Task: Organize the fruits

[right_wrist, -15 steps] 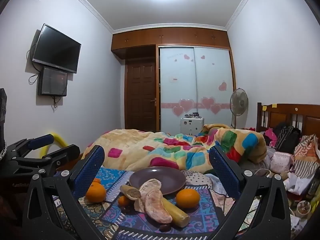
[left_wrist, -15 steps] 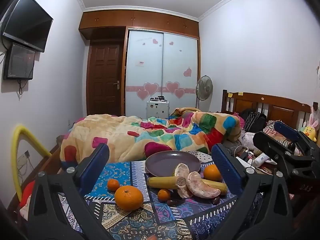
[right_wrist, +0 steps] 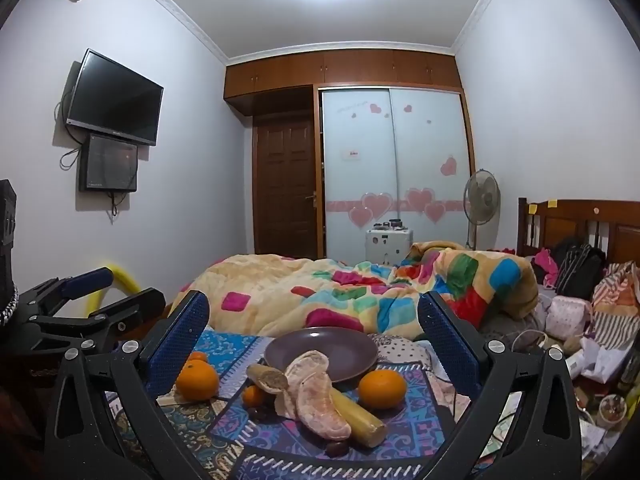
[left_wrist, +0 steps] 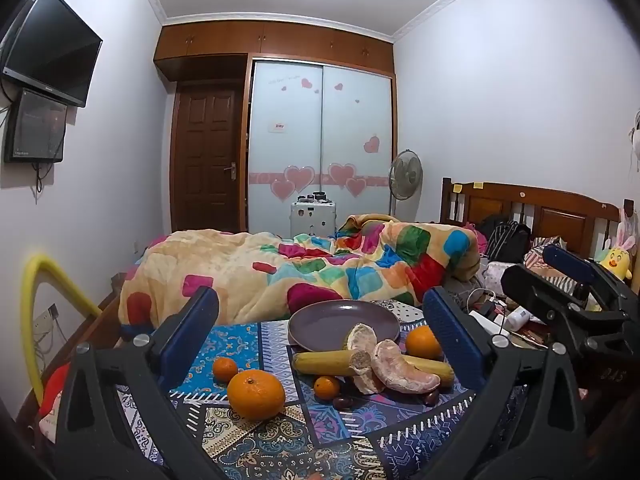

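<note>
**Both grippers spread wide above the fruit**

Left wrist view: left gripper (left_wrist: 320, 336) fills the lower half of the frame, its blue-padded fingers (left_wrist: 188, 332) spread wide with nothing between them. Framed in the gap, on the patterned cloth (left_wrist: 256, 448), sits the fruit. A large orange (left_wrist: 256, 394) lies lower centre, with a small orange (left_wrist: 225, 369) just behind it to the left. A banana (left_wrist: 328, 362) lies crosswise at centre, touching peeled pomelo segments (left_wrist: 400, 368); a second banana (left_wrist: 434, 368) shows at their right. A tiny orange (left_wrist: 327, 387) sits in front of the banana, and another orange (left_wrist: 423, 342) is at centre right. The purple plate (left_wrist: 320, 320) lies behind the pile, holding nothing. The right gripper (left_wrist: 560, 276) shows at the right edge, also parted.

Right wrist view: right gripper (right_wrist: 314, 332) frames the lower centre, fingers (right_wrist: 182, 332) wide apart and holding nothing. The purple plate (right_wrist: 304, 350) is at centre; the pomelo segments (right_wrist: 316, 400) lie in front of it, over a banana (right_wrist: 356, 416). An orange (right_wrist: 382, 388) sits right of the pile, another orange (right_wrist: 197, 380) at the left beside the left finger. The left gripper (right_wrist: 100, 292) appears at the left edge, parted.
</note>
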Demonstrator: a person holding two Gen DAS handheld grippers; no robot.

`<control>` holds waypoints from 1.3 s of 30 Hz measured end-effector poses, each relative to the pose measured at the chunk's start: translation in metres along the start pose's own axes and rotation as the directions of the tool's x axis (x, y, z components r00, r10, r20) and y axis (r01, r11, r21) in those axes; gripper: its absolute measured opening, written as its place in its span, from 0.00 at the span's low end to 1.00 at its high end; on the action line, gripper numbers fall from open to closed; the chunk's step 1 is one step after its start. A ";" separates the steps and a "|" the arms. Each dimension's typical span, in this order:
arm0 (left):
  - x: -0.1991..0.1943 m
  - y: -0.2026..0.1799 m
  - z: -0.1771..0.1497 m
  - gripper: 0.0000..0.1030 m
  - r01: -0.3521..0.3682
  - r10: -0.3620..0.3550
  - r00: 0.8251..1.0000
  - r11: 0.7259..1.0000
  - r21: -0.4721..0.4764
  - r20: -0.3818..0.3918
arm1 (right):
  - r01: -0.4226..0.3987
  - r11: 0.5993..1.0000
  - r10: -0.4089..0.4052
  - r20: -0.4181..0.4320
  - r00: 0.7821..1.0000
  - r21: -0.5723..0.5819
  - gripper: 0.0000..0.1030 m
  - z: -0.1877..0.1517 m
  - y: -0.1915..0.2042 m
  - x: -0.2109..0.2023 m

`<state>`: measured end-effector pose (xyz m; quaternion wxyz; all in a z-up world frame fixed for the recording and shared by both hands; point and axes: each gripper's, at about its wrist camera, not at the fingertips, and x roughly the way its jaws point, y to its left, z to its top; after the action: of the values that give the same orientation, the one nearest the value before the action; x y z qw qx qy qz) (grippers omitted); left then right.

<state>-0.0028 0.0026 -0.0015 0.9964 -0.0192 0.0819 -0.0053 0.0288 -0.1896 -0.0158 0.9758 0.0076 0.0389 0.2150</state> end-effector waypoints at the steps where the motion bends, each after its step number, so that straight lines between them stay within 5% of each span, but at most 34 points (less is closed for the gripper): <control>1: 0.000 0.000 0.000 1.00 0.000 0.000 1.000 1.000 -0.003 0.001 | 0.000 1.000 0.000 -0.001 1.000 -0.002 1.00 0.000 0.000 0.000; 39: -0.001 0.003 -0.002 1.00 -0.011 0.011 1.000 1.000 0.003 0.010 | 0.000 1.000 -0.001 0.002 1.000 0.012 1.00 0.001 -0.002 -0.001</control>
<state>-0.0042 0.0055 -0.0034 0.9969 -0.0174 0.0769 0.0002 0.0291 -0.1917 -0.0152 0.9758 0.0137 0.0393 0.2145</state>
